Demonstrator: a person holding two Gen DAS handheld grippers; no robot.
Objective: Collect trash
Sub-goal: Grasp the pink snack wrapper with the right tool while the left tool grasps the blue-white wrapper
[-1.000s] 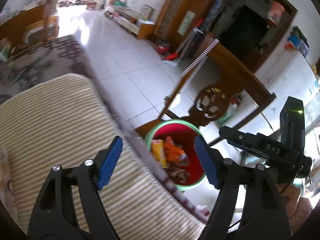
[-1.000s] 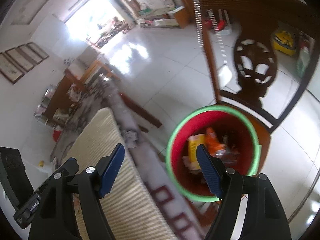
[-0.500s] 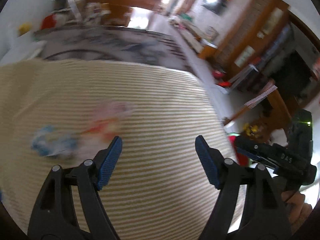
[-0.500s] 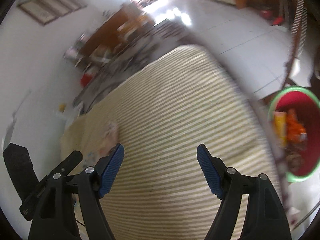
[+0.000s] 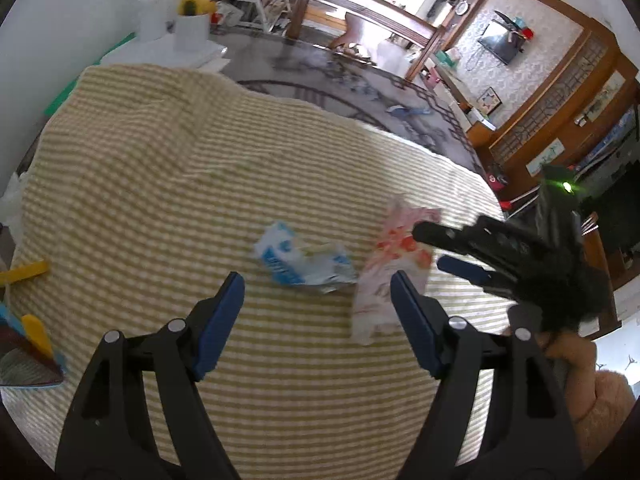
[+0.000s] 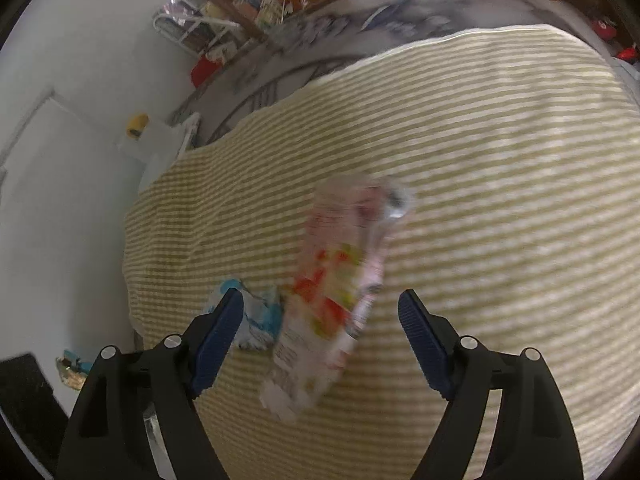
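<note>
A: Where's the trash?
B: Two wrappers lie side by side on the striped cloth (image 5: 168, 168): a blue wrapper (image 5: 304, 262) and a pink wrapper (image 6: 332, 292)
A: And the grippers?
B: Left gripper (image 5: 316, 300) spread wide, just short of the blue one. Right gripper (image 6: 322, 320) spread too, pink wrapper between its fingers, nothing pinched

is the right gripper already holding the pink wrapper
No, the right gripper is open, its jaws wide apart on either side of the pink wrapper, which lies on the striped cloth.
</note>
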